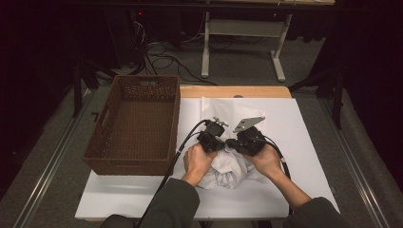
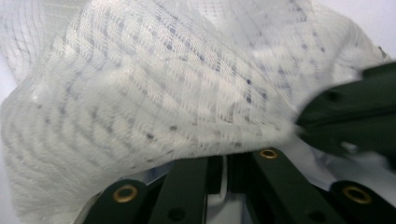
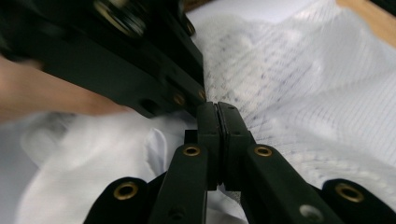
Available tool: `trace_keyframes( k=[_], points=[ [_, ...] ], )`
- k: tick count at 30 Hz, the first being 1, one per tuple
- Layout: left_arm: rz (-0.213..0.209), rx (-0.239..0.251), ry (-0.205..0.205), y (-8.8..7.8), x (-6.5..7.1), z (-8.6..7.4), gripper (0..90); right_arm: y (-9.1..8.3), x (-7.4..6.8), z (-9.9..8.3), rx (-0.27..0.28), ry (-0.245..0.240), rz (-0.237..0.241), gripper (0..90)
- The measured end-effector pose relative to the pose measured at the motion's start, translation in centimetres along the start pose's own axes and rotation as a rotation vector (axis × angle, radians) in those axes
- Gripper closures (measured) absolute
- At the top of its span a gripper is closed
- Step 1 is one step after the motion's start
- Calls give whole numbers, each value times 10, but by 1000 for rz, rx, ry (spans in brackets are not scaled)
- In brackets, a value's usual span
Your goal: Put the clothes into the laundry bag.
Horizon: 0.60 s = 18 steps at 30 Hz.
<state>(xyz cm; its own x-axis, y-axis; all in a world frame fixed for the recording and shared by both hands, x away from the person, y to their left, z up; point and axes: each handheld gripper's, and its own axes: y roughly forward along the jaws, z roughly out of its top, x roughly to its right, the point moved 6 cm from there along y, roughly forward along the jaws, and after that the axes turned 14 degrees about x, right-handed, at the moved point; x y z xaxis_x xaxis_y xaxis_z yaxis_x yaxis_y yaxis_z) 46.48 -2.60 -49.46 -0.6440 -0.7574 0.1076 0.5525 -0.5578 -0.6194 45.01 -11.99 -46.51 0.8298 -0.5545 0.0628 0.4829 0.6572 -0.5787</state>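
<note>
High view: we see both hands low over the white cloth [image 1: 228, 166], bunched at the table's [image 1: 304, 142] near edge, right of the basket [image 1: 133, 123]. Left gripper [image 1: 212, 137] and right gripper [image 1: 248, 138] nearly touch.

Left gripper view: jaws closed, mesh draped over them; slipping looks likely if the pinch is thin.

Right gripper view: jaws pressed together on a cloth fold; pulling apart could tear the mesh.

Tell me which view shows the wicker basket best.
The high view: the brown wicker basket sits whole at the table's left, beside the white cloth. The left and right gripper views look closely at cloth and black fingers, giving nothing of the basket.
</note>
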Motion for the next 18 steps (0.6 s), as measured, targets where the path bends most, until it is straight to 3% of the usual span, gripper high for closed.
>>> trace_keyframes(
  k=[6, 11, 14, 18],
  points=[
    [27, -40, 52, -30, 2, -5, 523, 9, 8, -17, -47, 38, -9, 899],
    [60, -77, 19, -50, -5, -18, 429, 14, 11, -19, -62, 36, -22, 899],
    [79, -115, 0, -48, -11, -29, 394, 14, 11, -20, -75, 27, -26, 899],
    [83, -165, -59, -28, -20, -41, 368, 15, 11, -20, -78, 26, -28, 899]
  ],
)
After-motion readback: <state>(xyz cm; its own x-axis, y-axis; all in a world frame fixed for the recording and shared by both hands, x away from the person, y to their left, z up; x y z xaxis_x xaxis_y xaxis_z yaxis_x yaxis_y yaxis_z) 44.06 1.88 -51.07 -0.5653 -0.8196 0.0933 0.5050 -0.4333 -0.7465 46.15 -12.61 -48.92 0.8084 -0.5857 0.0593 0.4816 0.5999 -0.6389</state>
